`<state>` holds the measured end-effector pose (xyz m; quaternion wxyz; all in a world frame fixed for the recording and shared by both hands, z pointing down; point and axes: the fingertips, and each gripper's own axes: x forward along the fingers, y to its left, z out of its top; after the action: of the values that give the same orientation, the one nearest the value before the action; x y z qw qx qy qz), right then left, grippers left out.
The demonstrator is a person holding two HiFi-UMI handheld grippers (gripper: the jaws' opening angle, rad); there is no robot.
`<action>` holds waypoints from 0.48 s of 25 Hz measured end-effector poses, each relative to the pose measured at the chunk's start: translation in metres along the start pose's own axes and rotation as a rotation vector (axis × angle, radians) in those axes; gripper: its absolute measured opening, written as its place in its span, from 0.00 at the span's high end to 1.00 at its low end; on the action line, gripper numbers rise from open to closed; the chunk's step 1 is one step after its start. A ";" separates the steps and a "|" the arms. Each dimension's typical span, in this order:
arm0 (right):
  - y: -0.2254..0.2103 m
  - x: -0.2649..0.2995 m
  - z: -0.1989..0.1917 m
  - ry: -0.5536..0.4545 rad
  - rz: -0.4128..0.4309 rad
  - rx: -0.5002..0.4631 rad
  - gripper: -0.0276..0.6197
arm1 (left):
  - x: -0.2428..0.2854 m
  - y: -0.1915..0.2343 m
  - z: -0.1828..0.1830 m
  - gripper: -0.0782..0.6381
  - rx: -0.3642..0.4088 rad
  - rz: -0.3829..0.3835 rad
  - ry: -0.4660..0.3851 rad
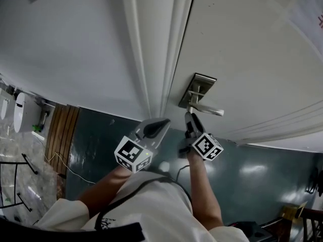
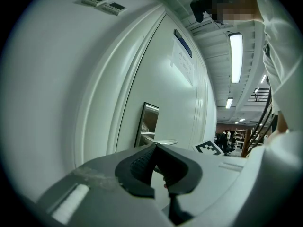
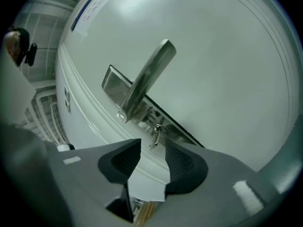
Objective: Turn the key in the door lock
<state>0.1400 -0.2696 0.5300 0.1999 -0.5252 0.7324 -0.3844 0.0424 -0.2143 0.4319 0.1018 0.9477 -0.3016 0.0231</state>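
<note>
The white door [image 1: 242, 44] carries a metal lock plate [image 1: 197, 87] with a lever handle [image 1: 208, 110]. In the right gripper view the handle [image 3: 147, 77] slants up to the right, and a small key [image 3: 156, 129] with a ring sticks out of the plate [image 3: 113, 85] below it. My right gripper [image 3: 152, 149] is open, its pads just short of the key, one on either side, with nothing pressed between them. It shows just below the handle in the head view [image 1: 191, 120]. My left gripper [image 1: 160, 124] hangs to the left by the door frame, shut and empty [image 2: 155, 148].
The door frame [image 1: 151, 49] runs left of the lock. A paper notice [image 1: 309, 10] is stuck on the door. Below lies a dark teal floor [image 1: 101, 140] with a cable, and white fittings [image 1: 20, 112] stand at the far left.
</note>
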 end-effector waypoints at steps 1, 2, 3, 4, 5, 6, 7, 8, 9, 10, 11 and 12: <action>-0.001 0.002 0.000 -0.002 0.008 0.025 0.71 | -0.001 0.000 -0.001 0.88 0.000 0.002 0.002; -0.002 0.004 0.000 -0.003 0.016 0.048 0.71 | -0.002 0.000 -0.002 0.88 0.000 0.005 0.004; -0.003 0.006 -0.001 -0.005 0.024 0.070 0.71 | -0.003 0.000 -0.002 0.88 0.000 0.009 0.006; -0.003 0.008 -0.001 -0.009 0.032 0.094 0.71 | -0.004 0.000 -0.003 0.88 0.000 0.012 0.008; -0.005 0.010 0.000 -0.015 0.039 0.120 0.71 | -0.005 0.000 -0.004 0.88 -0.001 0.016 0.010; -0.006 0.012 0.000 -0.022 0.044 0.146 0.71 | -0.006 0.001 -0.004 0.88 -0.001 0.019 0.011; -0.008 0.013 0.001 -0.029 0.045 0.169 0.72 | -0.007 0.001 -0.005 0.88 -0.002 0.023 0.013; -0.011 0.014 0.001 -0.033 0.041 0.189 0.72 | -0.008 0.001 -0.005 0.88 -0.002 0.026 0.014; -0.013 0.015 0.001 -0.035 0.037 0.206 0.72 | -0.009 0.002 -0.006 0.88 -0.002 0.029 0.015; -0.014 0.016 0.001 -0.037 0.043 0.220 0.72 | -0.010 0.003 -0.006 0.88 -0.002 0.032 0.016; -0.014 0.017 0.001 -0.040 0.052 0.233 0.72 | -0.011 0.003 -0.006 0.88 -0.002 0.035 0.017; -0.015 0.018 0.001 -0.042 0.055 0.242 0.72 | -0.012 0.004 -0.007 0.88 -0.002 0.038 0.019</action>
<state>0.1429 -0.2886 0.5427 0.2873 -0.4849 0.6906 -0.4532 0.0305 -0.2093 0.4383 0.1050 0.9415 -0.3186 0.0335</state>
